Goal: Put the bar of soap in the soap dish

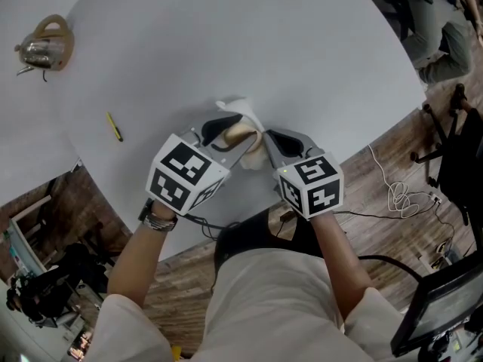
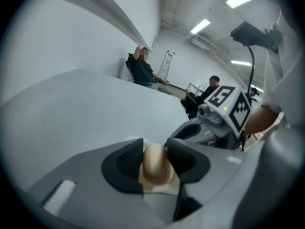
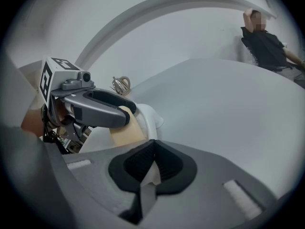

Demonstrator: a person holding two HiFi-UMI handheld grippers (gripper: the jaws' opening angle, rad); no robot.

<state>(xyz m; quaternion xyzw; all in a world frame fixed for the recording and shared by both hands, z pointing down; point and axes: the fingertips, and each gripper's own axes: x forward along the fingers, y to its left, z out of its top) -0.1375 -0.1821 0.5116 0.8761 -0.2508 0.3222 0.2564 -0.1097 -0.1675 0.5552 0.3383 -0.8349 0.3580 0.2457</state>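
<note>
A tan bar of soap [image 1: 240, 133] is held over the white round table [image 1: 302, 59], near its front edge. My left gripper [image 1: 230, 134] is shut on the soap [image 2: 155, 163]. A white paper wrapper [image 1: 243, 110] hangs loose around the bar. My right gripper [image 1: 270, 140] is shut on a thin flap of that wrapper [image 3: 148, 173], just right of the soap [image 3: 125, 130]. The two grippers nearly touch. Far off at the table's left rear stands the soap dish [image 1: 47, 45], tan wood with a shiny metal piece on it; the right gripper view shows the dish [image 3: 121, 85] small.
A yellow pen [image 1: 114, 127] lies on the table left of the grippers. The table's curved front edge is right below my hands, with wooden floor and white cables [image 1: 400, 194] beyond. People sit by the far wall [image 2: 143, 70].
</note>
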